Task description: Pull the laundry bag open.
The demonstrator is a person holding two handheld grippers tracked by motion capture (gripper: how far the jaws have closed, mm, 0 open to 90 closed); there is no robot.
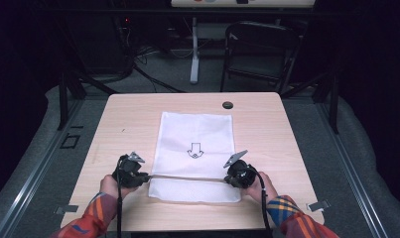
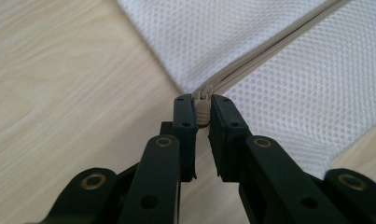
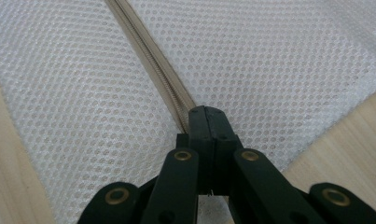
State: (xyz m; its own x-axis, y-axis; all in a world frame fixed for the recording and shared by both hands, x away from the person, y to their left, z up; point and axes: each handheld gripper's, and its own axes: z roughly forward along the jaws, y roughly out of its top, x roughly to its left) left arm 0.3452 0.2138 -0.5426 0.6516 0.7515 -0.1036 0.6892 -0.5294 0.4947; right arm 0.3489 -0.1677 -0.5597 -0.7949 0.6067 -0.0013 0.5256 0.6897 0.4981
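Left gripper (image 2: 203, 108) has its two black jaws pinched onto the little beige zipper pull (image 2: 202, 103), right at the left edge of the white mesh bag (image 2: 288, 93). Right gripper (image 3: 205, 116) has its jaws squeezed fully together on the bag's right end, right where the zipper (image 3: 148, 51) runs in under the tips, so it's clamping the fabric there. From the high view the zipper line stretches straight between the two grippers, across the near part of the bag, which lies flat in the middle of the table (image 1: 123, 119) with a small black arrow print (image 1: 194, 150) on it. The table is light wood grain with rounded corners and a dark round cap (image 1: 228, 105) near its far edge. Hands come in from the bottom in plaid sleeves (image 1: 91, 218). Beyond the table the room is dark: a black folding chair (image 1: 259, 49), a white desk leg (image 1: 194, 49), cables on the grey floor.
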